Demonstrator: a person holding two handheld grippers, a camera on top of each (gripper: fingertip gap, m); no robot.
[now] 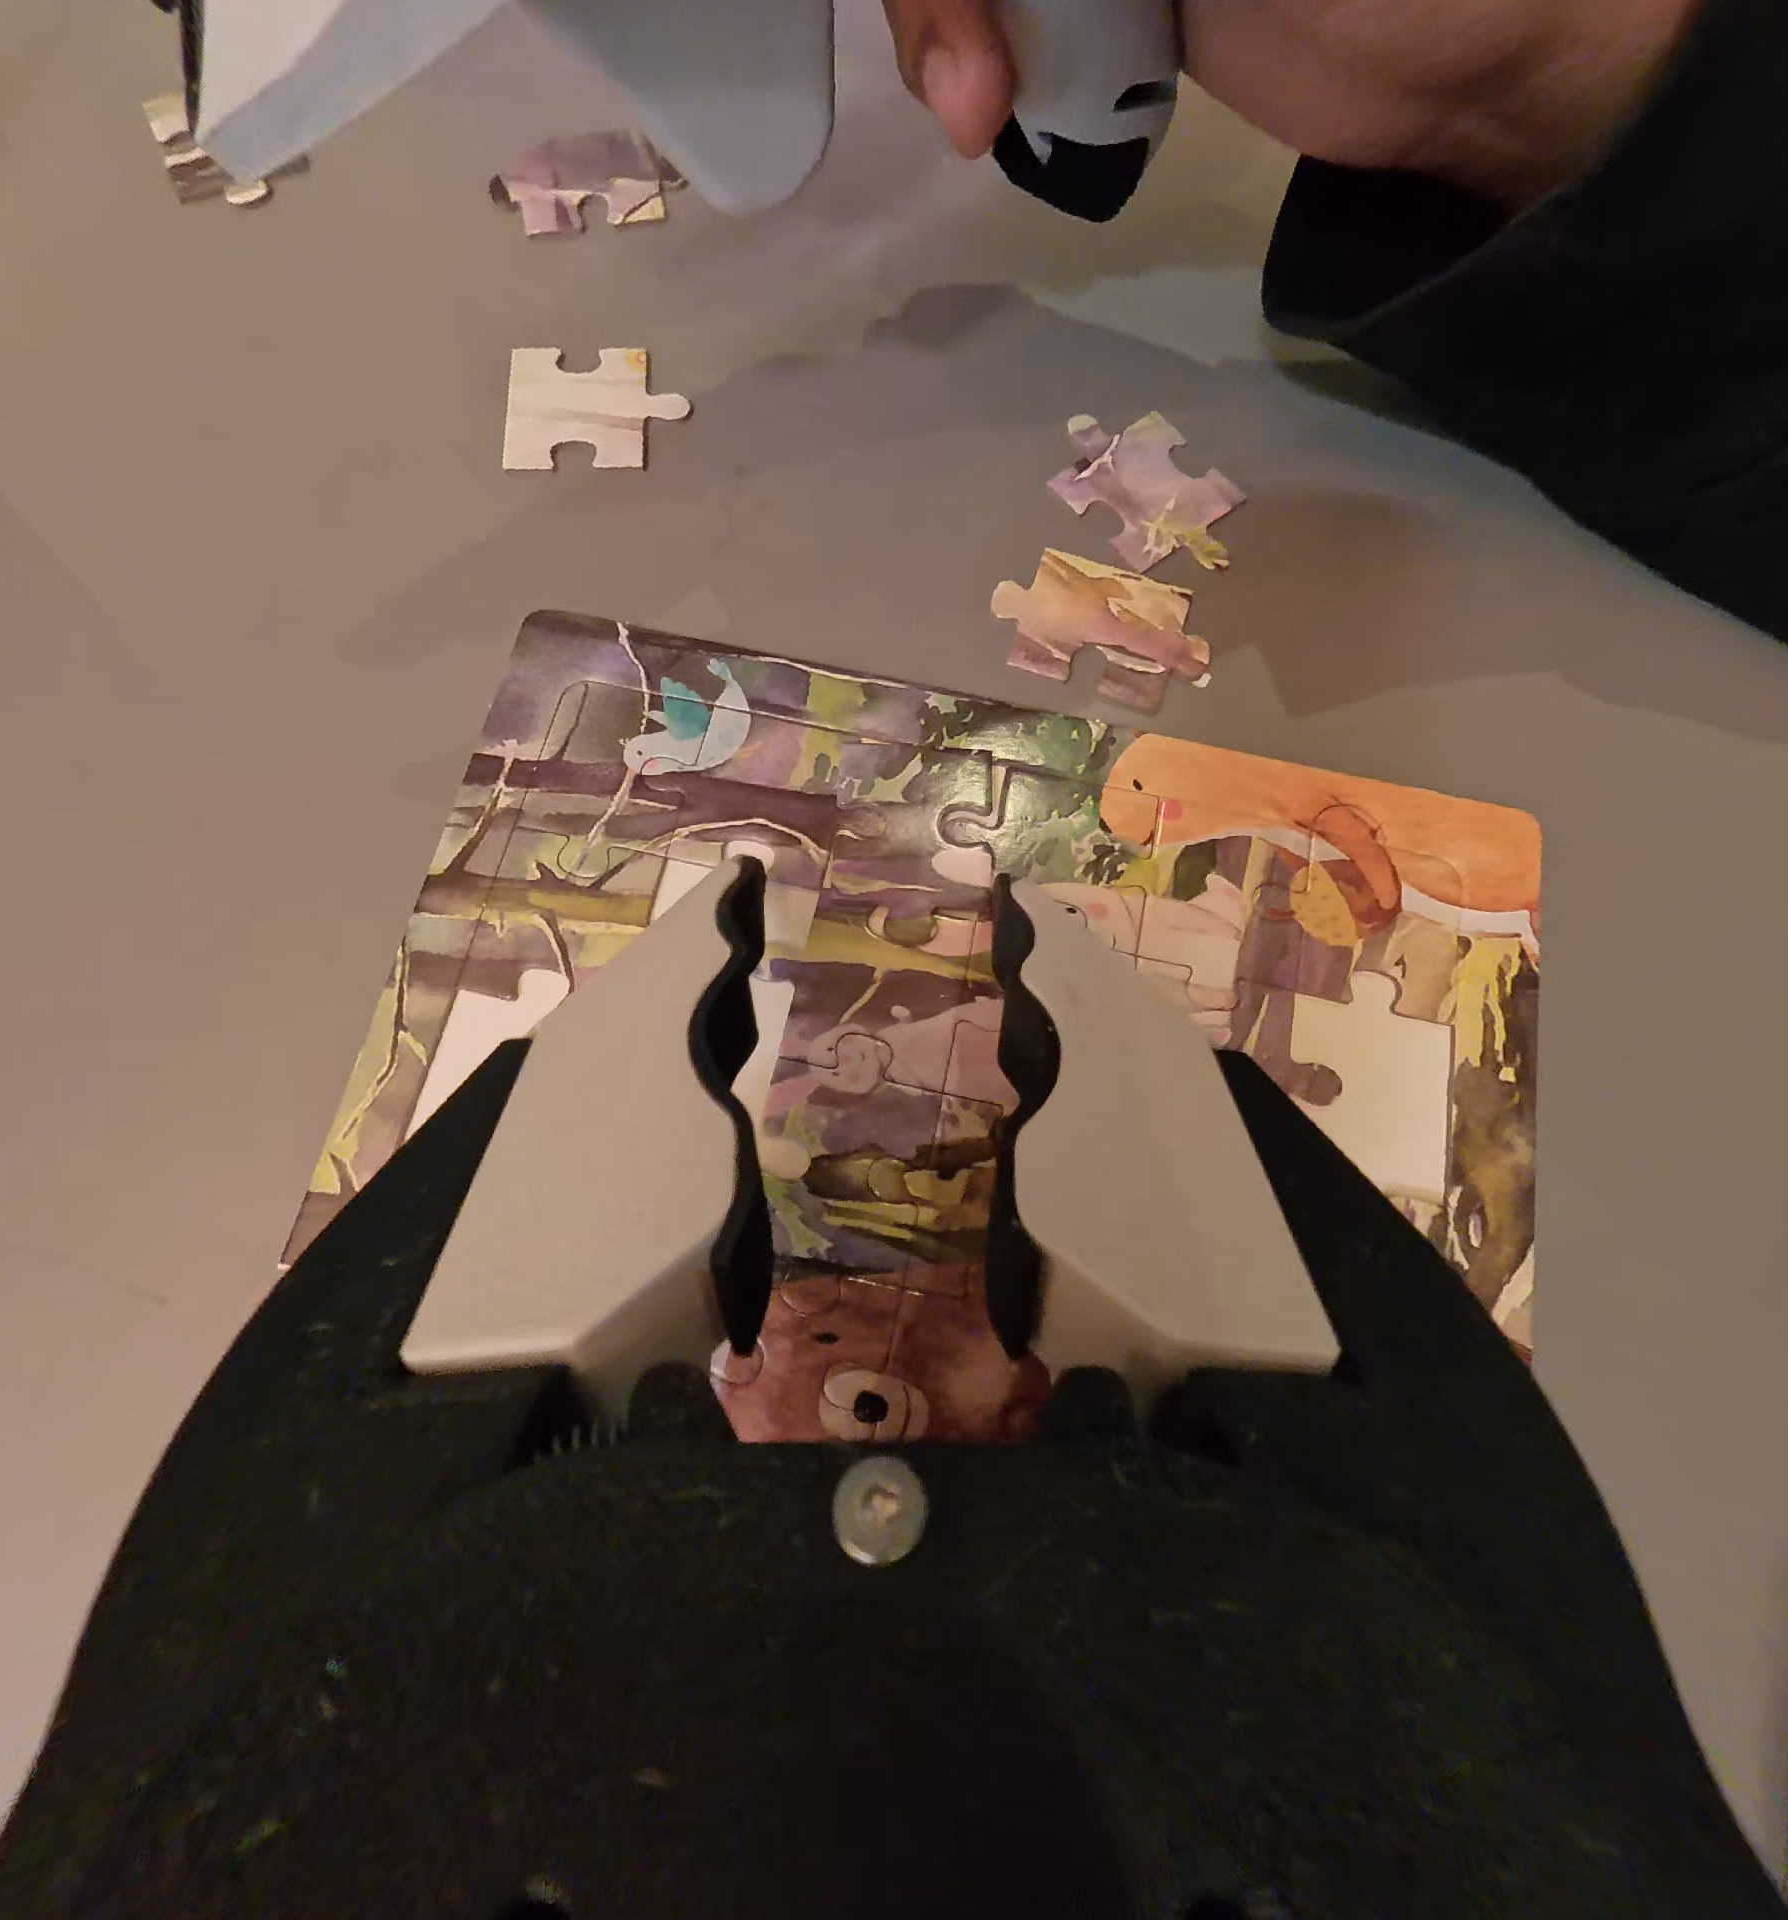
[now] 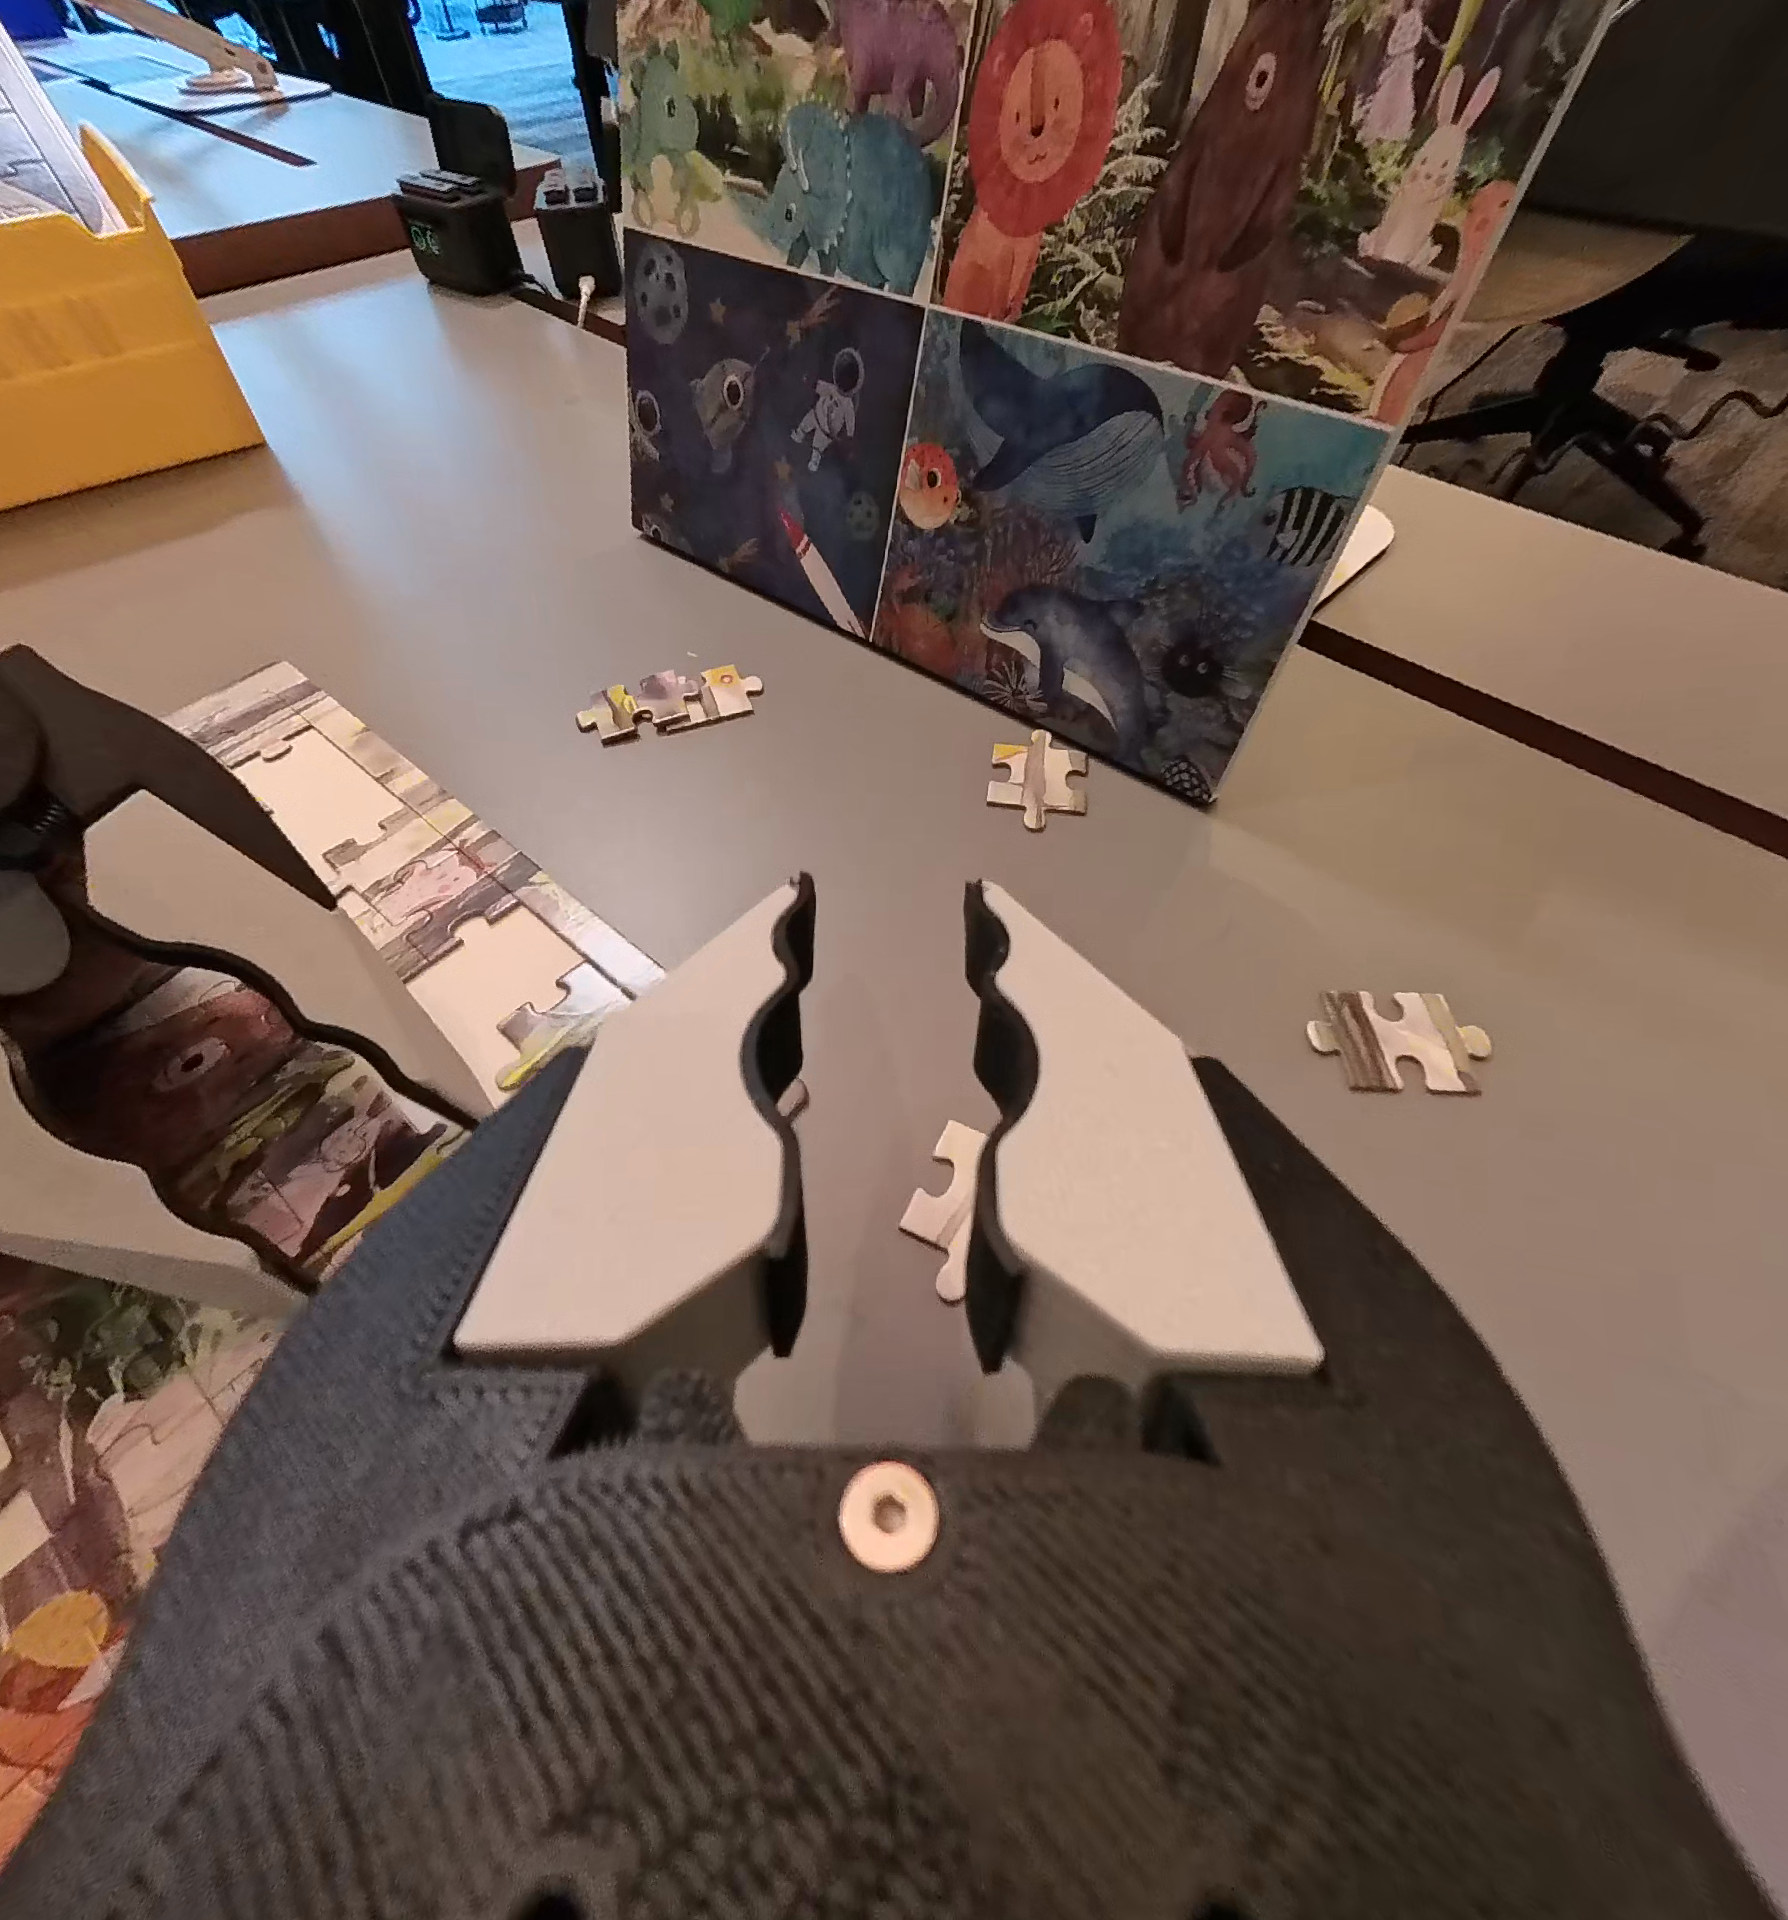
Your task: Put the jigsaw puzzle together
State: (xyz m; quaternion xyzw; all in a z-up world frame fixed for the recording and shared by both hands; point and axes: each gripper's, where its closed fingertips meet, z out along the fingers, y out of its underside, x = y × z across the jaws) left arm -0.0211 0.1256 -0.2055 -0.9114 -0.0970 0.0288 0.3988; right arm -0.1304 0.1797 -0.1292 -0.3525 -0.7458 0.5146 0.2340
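The partly built jigsaw puzzle (image 1: 921,790) lies flat on the grey table, with white empty slots at its left and right (image 1: 1368,1091). My left gripper (image 1: 874,881) is open and empty, hovering just over the puzzle's middle. Loose pieces lie beyond it: a pale one (image 1: 583,410), a purple one (image 1: 1144,488) and a tan one (image 1: 1103,629). My right gripper (image 2: 888,888) is open and low over the table. A pale piece (image 2: 940,1184) lies on the table between its fingers, partly hidden by the right finger. The puzzle (image 2: 402,862) shows at its left.
An upright picture box (image 2: 1025,364) stands behind the loose pieces (image 2: 672,701), (image 2: 1037,779), (image 2: 1394,1039). A yellow bin (image 2: 59,343) sits at the far left. A hand in a dark sleeve (image 1: 1441,83) holds the right gripper at the top of the left wrist view. The left tips stand about 11 cm off the puzzle (image 2: 402,862).
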